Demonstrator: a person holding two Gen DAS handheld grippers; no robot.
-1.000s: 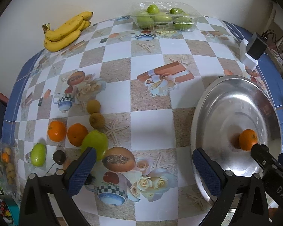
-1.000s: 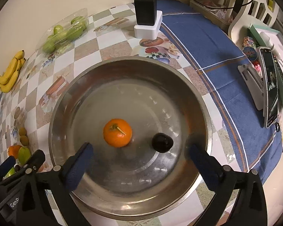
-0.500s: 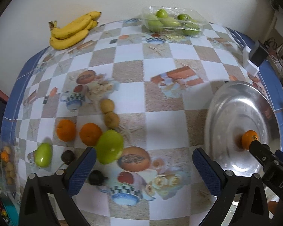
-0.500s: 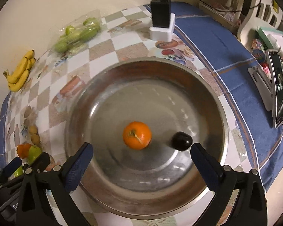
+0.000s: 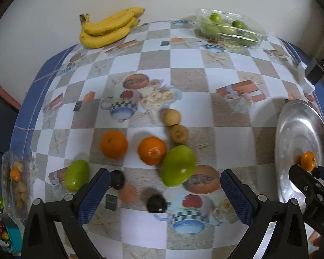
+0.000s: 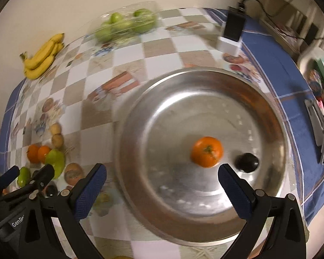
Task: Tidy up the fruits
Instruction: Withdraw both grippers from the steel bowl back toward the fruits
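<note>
Left claw (image 5: 162, 191) spread wide, empty, above loose fruit: green pear (image 5: 178, 165) just ahead between fingers, touching an orange (image 5: 151, 150). Right claw (image 6: 162, 183) likewise spread over the bowl (image 6: 140, 116). Risk: nudging round neighbours, rolling away.

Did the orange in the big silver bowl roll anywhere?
Cannot tell for sure. In the right wrist view the orange sits beside the dark fruit in the bowl as before; the shift across the picture looks like camera motion.
</note>
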